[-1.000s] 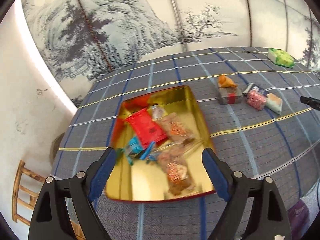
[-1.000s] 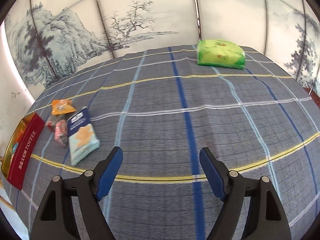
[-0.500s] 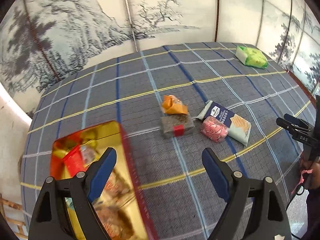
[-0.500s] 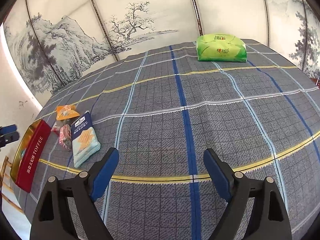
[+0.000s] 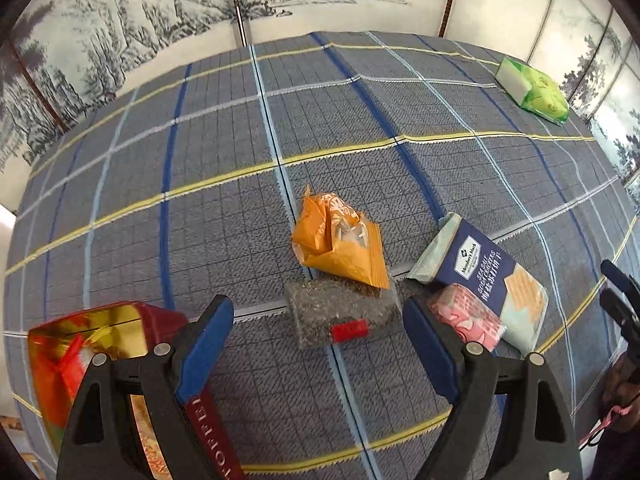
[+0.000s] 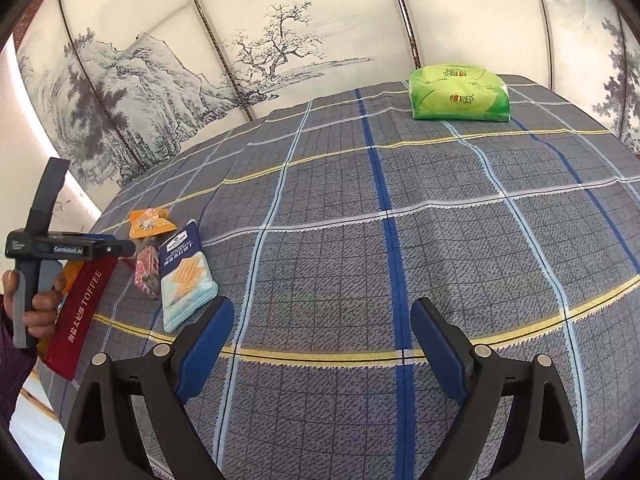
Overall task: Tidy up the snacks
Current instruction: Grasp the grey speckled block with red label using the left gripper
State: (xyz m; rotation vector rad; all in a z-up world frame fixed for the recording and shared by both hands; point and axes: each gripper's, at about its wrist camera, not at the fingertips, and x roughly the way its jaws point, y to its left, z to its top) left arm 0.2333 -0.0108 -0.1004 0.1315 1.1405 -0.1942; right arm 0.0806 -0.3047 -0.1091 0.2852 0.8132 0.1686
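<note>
My left gripper [image 5: 318,344] is open and empty, just in front of a grey seed bar with a red label [image 5: 340,314]. An orange packet [image 5: 340,246] lies behind the bar. A pink packet [image 5: 466,320] and a blue-and-mint cracker pack [image 5: 480,276] lie to its right. The red-and-gold toffee tin [image 5: 100,332], holding snacks, is at the lower left. My right gripper [image 6: 322,344] is open and empty over bare cloth. In the right wrist view the cracker pack [image 6: 184,276], pink packet [image 6: 146,270], orange packet [image 6: 150,222] and tin [image 6: 82,312] lie at the left.
A green tissue pack [image 5: 534,90] sits at the far right corner of the plaid tablecloth [image 5: 240,160]; it also shows in the right wrist view [image 6: 460,98]. A painted folding screen [image 6: 280,40] stands behind the table. The left gripper's body [image 6: 60,250] shows in the right wrist view.
My left gripper has swung right from over the tin and closed in on the loose snacks. My right gripper has shifted slightly; the left gripper has come into its view.
</note>
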